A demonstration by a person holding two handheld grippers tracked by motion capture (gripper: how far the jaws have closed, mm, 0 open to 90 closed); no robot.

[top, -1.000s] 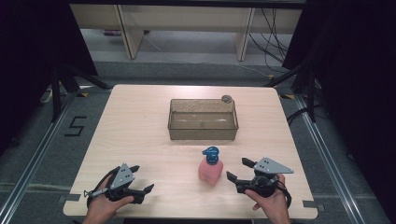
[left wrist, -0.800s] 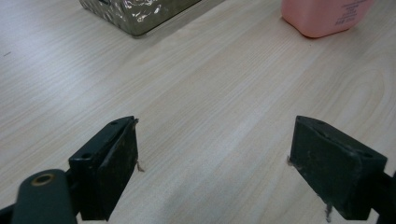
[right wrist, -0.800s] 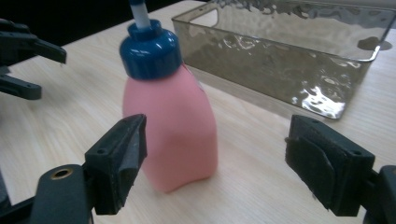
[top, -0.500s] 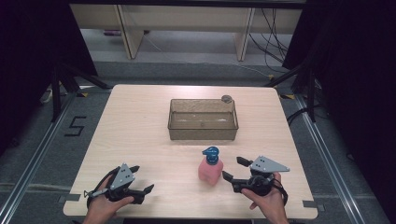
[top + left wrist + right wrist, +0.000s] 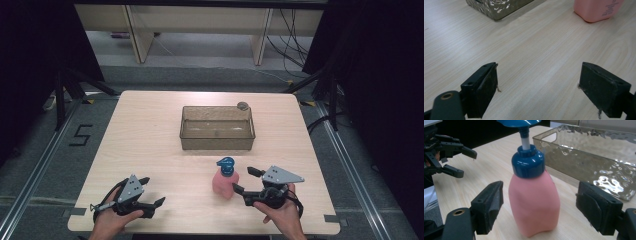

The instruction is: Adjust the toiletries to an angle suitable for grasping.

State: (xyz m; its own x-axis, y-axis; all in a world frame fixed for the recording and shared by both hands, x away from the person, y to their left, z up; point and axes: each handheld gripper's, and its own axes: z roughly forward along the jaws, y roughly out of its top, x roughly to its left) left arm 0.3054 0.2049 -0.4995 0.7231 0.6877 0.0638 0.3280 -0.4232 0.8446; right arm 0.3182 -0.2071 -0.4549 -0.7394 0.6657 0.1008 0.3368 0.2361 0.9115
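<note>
Pink plastic pump bottle (image 5: 222, 184) with a dark blue collar and lighter blue pump head stands upright on the pale wood-grain table (image 5: 150, 145), near the front edge and right of centre, well short of the clear ribbed rectangular plastic bin (image 5: 217, 128). In the right gripper view the bottle (image 5: 534, 202) sits between the two black jaws with a visible gap on each side, neither pad touching it; the pump head is cut off by the top edge and the nozzle direction cannot be read there. Right gripper (image 5: 241, 180) spread wide, nothing pinched, resting low at the table beside the bottle. Left gripper (image 5: 153, 191) also spread wide over bare table near the front left, well apart from the bottle; in the left gripper view just the bottle's lower body (image 5: 597, 10) shows, cut by the top edge, label print too small to read. Bin interior: nothing visible inside from the high view; wavy walls distort what lies behind them in the right gripper view. Small round grey object (image 5: 242, 105) sits at the bin's far right corner; touching or just beside the rim, cannot tell, and its identity is unclear
</note>
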